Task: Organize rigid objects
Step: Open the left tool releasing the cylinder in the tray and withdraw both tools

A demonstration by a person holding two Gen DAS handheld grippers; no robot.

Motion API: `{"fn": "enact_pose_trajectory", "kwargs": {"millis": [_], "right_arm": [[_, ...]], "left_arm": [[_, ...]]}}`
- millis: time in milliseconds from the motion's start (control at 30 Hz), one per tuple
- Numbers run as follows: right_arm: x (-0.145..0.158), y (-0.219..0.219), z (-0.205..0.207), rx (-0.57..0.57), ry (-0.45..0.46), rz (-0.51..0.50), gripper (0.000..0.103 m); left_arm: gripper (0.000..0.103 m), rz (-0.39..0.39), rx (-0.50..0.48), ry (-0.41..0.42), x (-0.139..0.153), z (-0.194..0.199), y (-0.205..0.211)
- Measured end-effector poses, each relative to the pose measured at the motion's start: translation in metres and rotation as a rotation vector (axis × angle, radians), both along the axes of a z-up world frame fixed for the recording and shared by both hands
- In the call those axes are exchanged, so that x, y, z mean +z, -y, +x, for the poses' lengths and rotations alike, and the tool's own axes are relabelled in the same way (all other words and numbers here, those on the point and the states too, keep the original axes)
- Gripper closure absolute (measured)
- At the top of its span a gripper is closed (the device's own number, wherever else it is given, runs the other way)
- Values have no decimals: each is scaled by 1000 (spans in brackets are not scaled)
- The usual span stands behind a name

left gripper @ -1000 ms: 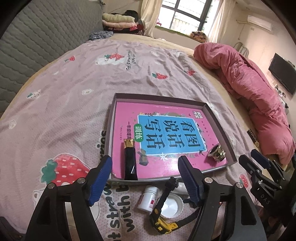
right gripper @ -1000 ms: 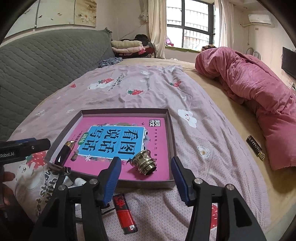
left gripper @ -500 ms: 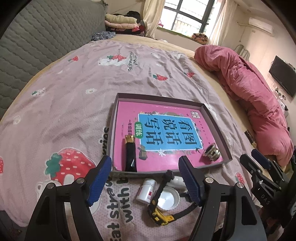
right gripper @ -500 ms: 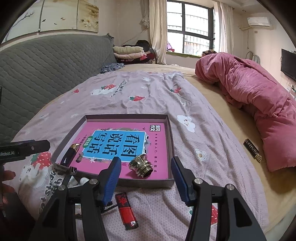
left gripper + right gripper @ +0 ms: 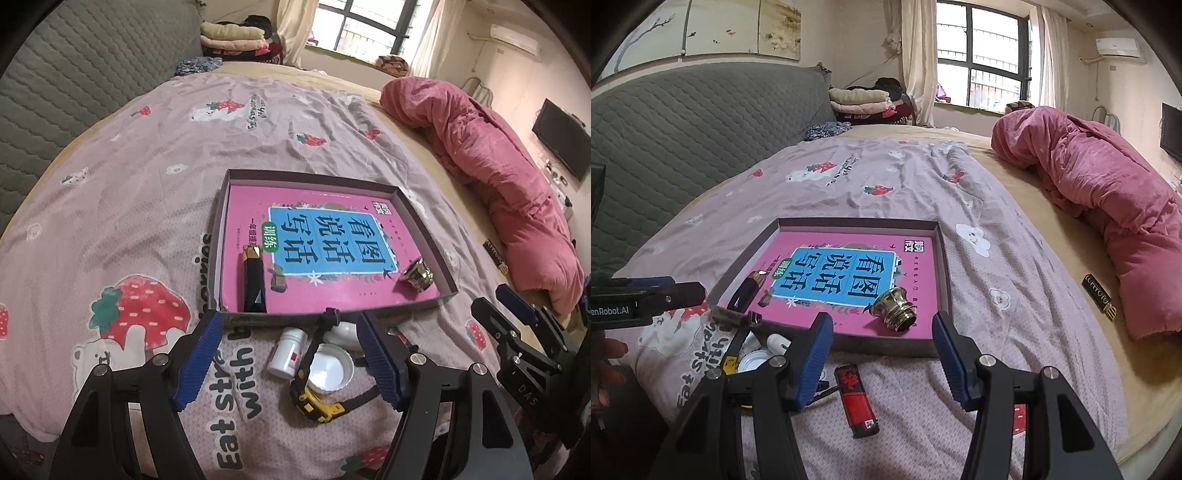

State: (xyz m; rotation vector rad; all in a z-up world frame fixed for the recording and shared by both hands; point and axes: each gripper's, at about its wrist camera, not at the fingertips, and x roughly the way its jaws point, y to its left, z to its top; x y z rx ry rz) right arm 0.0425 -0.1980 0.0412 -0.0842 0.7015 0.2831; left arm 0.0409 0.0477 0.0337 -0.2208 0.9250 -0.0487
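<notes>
A shallow dark box [image 5: 424, 218] [image 5: 943, 258] lies on the bed and holds a pink book [image 5: 321, 236], a black lipstick tube [image 5: 254, 284] and a brass knob [image 5: 417, 275] [image 5: 895, 310]. In front of the box lie a white pill bottle [image 5: 288, 352], a white lid [image 5: 330, 371] and a black-yellow watch [image 5: 314, 402]. A red lighter [image 5: 856, 400] lies below the box near my right gripper [image 5: 882, 363]. My left gripper [image 5: 290, 360] is open above the bottle and lid. My right gripper is open and empty above the lighter.
A pink quilt [image 5: 491, 162] [image 5: 1108, 206] lies bunched along the bed's right side. A small black tag [image 5: 1099, 297] lies beside it. A grey padded headboard [image 5: 683, 122] is on the left. Folded clothes [image 5: 864, 101] sit at the far end by the window.
Both grippers have drawn back and up from the box. The objects appear smaller and farther. Nothing was picked up or moved.
</notes>
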Motion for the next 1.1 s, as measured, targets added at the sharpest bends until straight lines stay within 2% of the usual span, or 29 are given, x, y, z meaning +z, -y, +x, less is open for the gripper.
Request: {"fn": "enact_pose_trajectory", "kwargs": {"millis": [533, 633, 733, 1100], "right_arm": [[-18, -2, -9, 17, -76, -9, 47], [-24, -4, -11, 27, -102, -13, 47], [-30, -6, -13, 38, -125, -19, 47], [-46, -5, -16, 40, -199, -31, 47]], "left_arm": [[27, -14, -14, -62, -17, -9, 2], [27, -35, -15, -71, -21, -11, 2], [27, -20, -17, -73, -22, -15, 3], [27, -40, -49, -156, -45, -27, 14]]}}
